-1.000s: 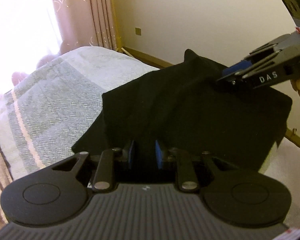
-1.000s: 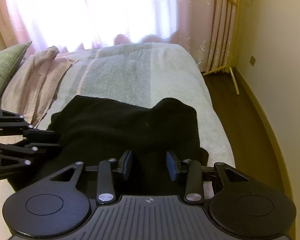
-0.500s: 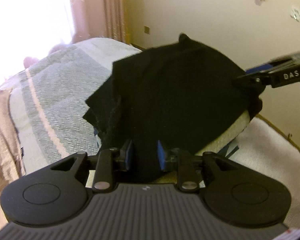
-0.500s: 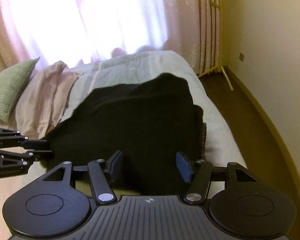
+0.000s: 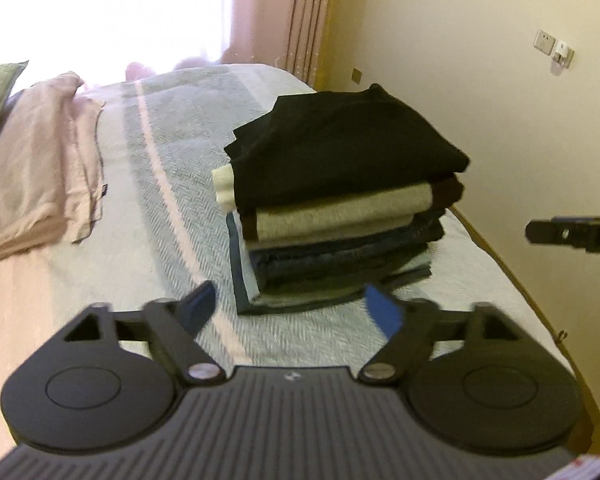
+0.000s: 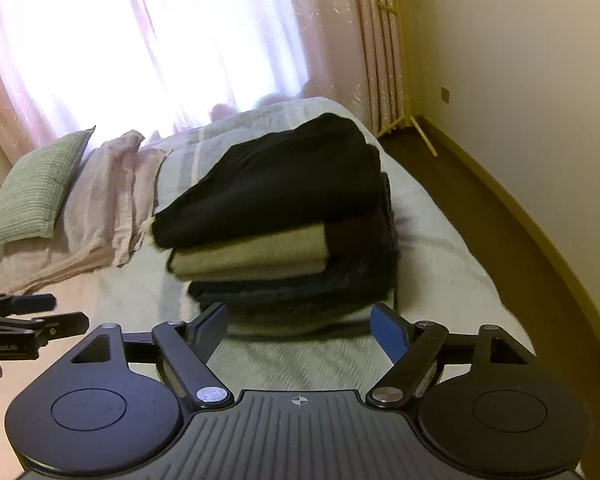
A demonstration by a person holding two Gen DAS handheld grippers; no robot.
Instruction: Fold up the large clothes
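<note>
At the centre of both frames the black garment (image 5: 348, 152) lay folded on top of the stack of clothes (image 5: 336, 248) on the bed (image 5: 148, 184), where half a second before both tools had gripped it. The left gripper (image 5: 290, 312) and right gripper (image 6: 300, 330) had drawn back, jaws wide and empty, so this piece looked finished.

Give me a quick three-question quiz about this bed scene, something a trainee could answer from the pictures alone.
1. True or false: the black garment lies on top of the stack of folded clothes.
2. Is the left gripper open or shut?
3. What lies beside the pink bedding near the window: A) a green pillow, B) a basket, C) a lamp?

Key: 1 true; 2 open, as is the right gripper; 3 A.
</note>
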